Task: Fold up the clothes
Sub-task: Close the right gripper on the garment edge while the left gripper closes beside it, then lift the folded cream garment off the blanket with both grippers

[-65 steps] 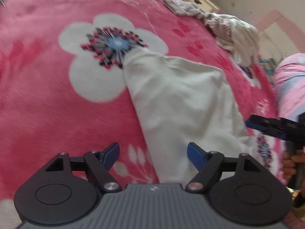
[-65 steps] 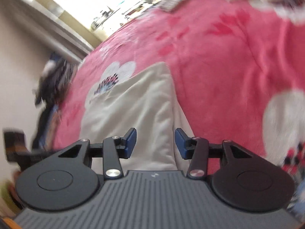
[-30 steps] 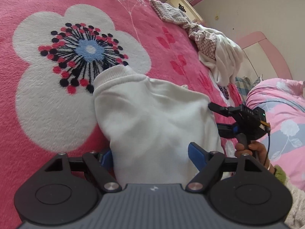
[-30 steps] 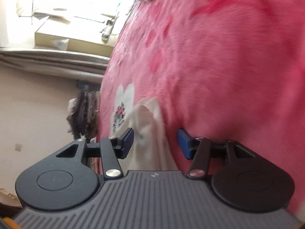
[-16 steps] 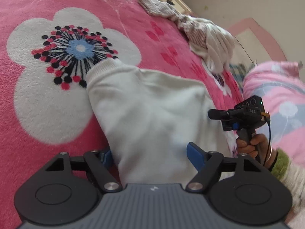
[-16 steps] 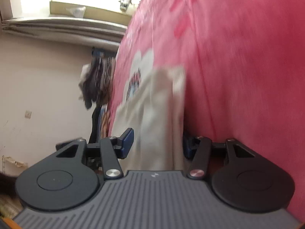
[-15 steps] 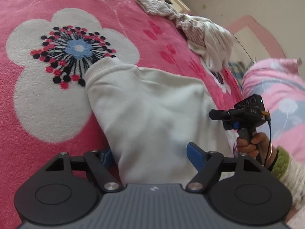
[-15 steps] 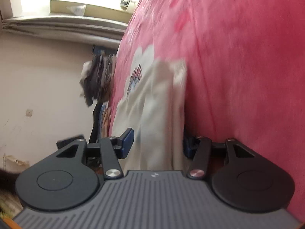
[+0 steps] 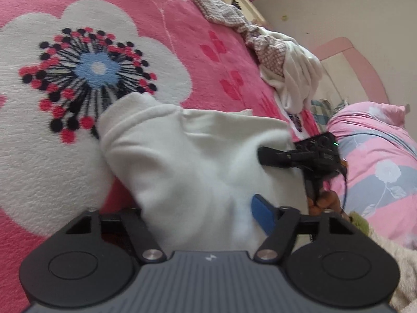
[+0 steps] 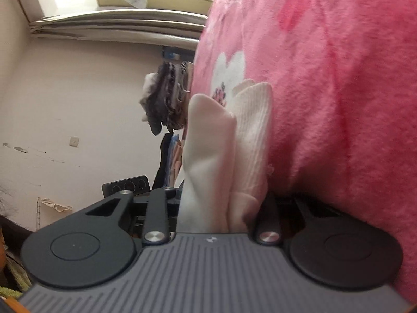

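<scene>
On pink blanket (image 9: 213, 26), both jaws closing on white garment (image 9: 187, 161) edges.

White garment (image 9: 198, 161) lies on the pink flowered blanket (image 9: 182, 39), cuff over the flower print. Left gripper (image 9: 206, 216) jaws, just closing, bracket its near end. Right gripper (image 9: 268, 156) meets its right edge. Crumpled clothes (image 9: 284, 65) lie toward the far edge
</scene>
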The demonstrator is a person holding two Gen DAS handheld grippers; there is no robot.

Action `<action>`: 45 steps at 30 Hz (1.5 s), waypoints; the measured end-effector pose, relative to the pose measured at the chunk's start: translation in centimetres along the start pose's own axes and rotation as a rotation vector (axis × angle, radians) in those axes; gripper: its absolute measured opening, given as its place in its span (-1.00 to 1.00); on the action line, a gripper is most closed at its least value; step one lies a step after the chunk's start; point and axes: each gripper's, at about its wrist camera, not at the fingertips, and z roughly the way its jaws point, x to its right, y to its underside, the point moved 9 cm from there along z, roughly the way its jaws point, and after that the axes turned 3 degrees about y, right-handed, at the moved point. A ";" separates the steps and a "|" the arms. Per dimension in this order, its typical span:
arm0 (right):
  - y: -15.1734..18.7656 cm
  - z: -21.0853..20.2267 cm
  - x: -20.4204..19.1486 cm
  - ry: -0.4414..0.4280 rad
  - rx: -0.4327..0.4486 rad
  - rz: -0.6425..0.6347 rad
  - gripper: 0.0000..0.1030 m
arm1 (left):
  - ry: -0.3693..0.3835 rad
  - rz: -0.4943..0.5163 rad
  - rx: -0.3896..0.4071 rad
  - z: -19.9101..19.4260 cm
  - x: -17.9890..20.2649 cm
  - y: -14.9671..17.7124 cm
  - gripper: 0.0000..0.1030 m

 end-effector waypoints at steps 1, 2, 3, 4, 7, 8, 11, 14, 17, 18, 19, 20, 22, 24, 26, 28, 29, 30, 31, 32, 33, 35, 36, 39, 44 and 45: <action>0.2 -0.1 -0.3 0.008 0.013 -0.019 -0.44 | -0.010 -0.008 0.003 -0.2 -0.1 0.0 0.00; 0.4 -0.2 -0.6 0.024 0.025 -0.037 -0.45 | -0.018 -0.016 0.006 -0.4 -0.2 0.1 -0.07; 0.6 -0.4 -1.0 0.040 0.036 -0.055 -0.45 | -0.023 -0.022 0.008 -0.6 -0.2 0.1 -0.12; 0.7 -0.6 -1.3 0.057 0.046 -0.072 -0.46 | -0.028 -0.022 0.008 -0.8 -0.2 0.0 -0.21; 1.0 -1.0 -2.7 0.108 0.068 -0.128 -0.48 | -0.049 0.014 0.012 -1.4 0.6 0.0 -0.37; 1.1 -1.1 -3.3 0.124 0.072 -0.152 -0.48 | -0.057 0.035 0.017 -1.7 1.0 -0.1 -0.41; 1.4 -1.3 -5.5 0.174 0.091 -0.226 -0.49 | -0.066 0.078 0.051 -3.1 2.3 -0.1 -0.45; 2.4 -2.4 -7.7 0.215 0.120 -0.295 -0.50 | -0.068 0.111 0.093 -4.6 3.8 0.3 -0.47; 3.6 -3.0 -10.3 0.251 0.150 -0.361 -0.50 | -0.079 0.167 0.127 -6.4 5.7 0.9 -0.49; 4.0 -3.2 -11.1 0.261 0.160 -0.385 -0.50 | -0.081 0.185 0.139 -7.0 6.3 1.0 -0.50; 4.4 -3.4 -12.0 0.268 0.171 -0.408 -0.51 | -0.084 0.202 0.153 -7.6 7.0 1.2 -0.50; 4.9 -3.8 -12.8 0.276 0.184 -0.432 -0.51 | -0.085 0.219 0.171 -8.3 7.7 1.4 -0.51; 5.7 -4.1 -14.6 0.280 0.210 -0.474 -0.52 | -0.087 0.258 0.209 -9.7 9.1 1.8 -0.52; 6.3 -4.2 -16.3 0.279 0.229 -0.510 -0.53 | -0.087 0.281 0.245 -11.1 10.2 2.0 -0.54; 6.7 -4.2 -18.0 0.275 0.242 -0.545 -0.54 | -0.087 0.283 0.279 -12.7 11.1 1.8 -0.57; 6.6 -3.4 -19.9 0.254 0.242 -0.580 -0.54 | -0.100 0.286 0.313 -14.5 11.9 1.5 -0.57; 6.5 -2.9 -20.9 0.241 0.240 -0.600 -0.54 | -0.114 0.288 0.330 -15.6 12.2 1.2 -0.58; 6.3 -2.4 -21.9 0.226 0.239 -0.623 -0.54 | -0.129 0.290 0.346 -16.7 12.5 0.7 -0.58; 6.1 -1.9 -22.9 0.208 0.234 -0.645 -0.54 | -0.146 0.296 0.362 -17.8 12.9 0.2 -0.59; 5.9 -1.4 -23.9 0.186 0.229 -0.671 -0.54 | -0.173 0.311 0.380 -19.1 13.3 -0.4 -0.60; 5.6 -0.8 -25.1 0.163 0.227 -0.700 -0.54 | -0.205 0.329 0.401 -20.6 13.9 -1.1 -0.60; 4.8 0.4 -27.7 0.092 0.224 -0.751 -0.54 | -0.268 0.349 0.452 -23.9 15.0 -2.7 -0.61; 4.4 1.0 -29.0 0.052 0.223 -0.775 -0.54 | -0.294 0.351 0.480 -25.7 15.6 -3.4 -0.61; 2.4 3.4 -33.6 -0.088 0.219 -0.835 -0.54 | -0.393 0.348 0.574 -31.4 17.4 -5.7 -0.62; 0.1 8.5 -42.4 -0.268 0.188 -0.906 -0.55 | -0.574 0.320 0.737 -41.7 19.5 -8.8 -0.62; -0.3 9.8 -44.2 -0.299 0.174 -0.919 -0.55 | -0.595 0.303 0.771 -43.9 19.6 -9.3 -0.62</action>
